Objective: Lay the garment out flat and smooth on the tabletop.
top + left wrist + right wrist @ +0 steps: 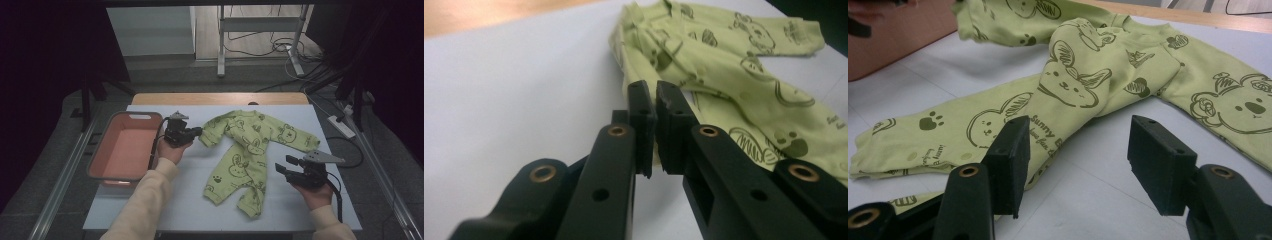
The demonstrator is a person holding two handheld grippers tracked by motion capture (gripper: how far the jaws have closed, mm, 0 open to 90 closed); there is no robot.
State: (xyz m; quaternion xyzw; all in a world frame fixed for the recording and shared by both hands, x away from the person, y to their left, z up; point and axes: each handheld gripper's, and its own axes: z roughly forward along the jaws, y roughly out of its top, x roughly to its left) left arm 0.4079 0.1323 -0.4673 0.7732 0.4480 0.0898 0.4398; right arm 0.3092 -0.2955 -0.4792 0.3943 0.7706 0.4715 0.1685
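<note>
A light green baby romper (245, 150) printed with bears and rabbits lies spread on the white table cover (185, 200). My left gripper (199, 131) is at the end of its left sleeve, shut on the cloth, and that sleeve is lifted a little. In the left gripper view the two jaws (655, 92) stand almost together, with the romper (734, 65) running off behind them. My right gripper (282, 167) sits to the right of the romper's legs, open and apart from the cloth. Between its jaws (1080, 132) the right gripper view looks onto the romper (1083, 75).
A pink tub (97, 155) stands at the table's left edge, just behind my left hand; its wall (888, 40) is also in the right gripper view. A power strip (341, 126) and cables lie on the floor to the right.
</note>
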